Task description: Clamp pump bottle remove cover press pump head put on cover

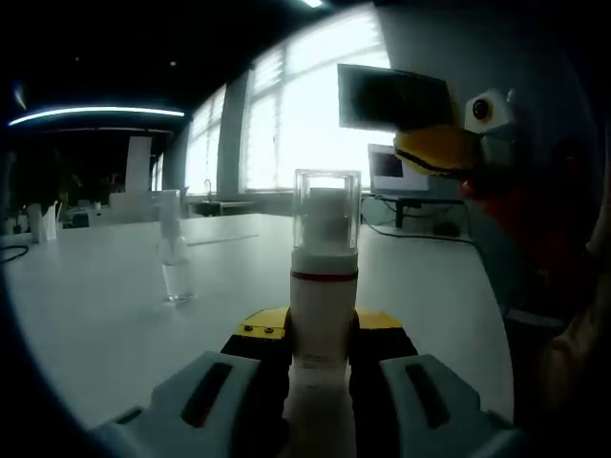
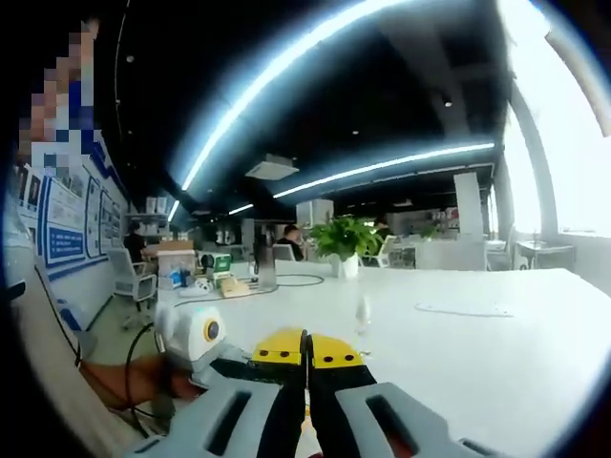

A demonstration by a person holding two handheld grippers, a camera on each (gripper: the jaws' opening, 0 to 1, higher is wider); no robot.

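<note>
We see the pump bottle (image 1: 323, 315) standing upright on the white surface (image 1: 105, 305), clear cover (image 1: 326, 212) on top, pinched at its body between the left tongs (image 1: 323, 367), likely to steady it for uncapping. The right tongs (image 2: 306, 382) are pressed together, empty, above the surface. A small clear bottle (image 1: 175, 258) stands apart.

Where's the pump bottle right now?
In the left gripper view, the pump bottle stands upright, clamped in the left gripper, clear cover on, over the white table.
</note>
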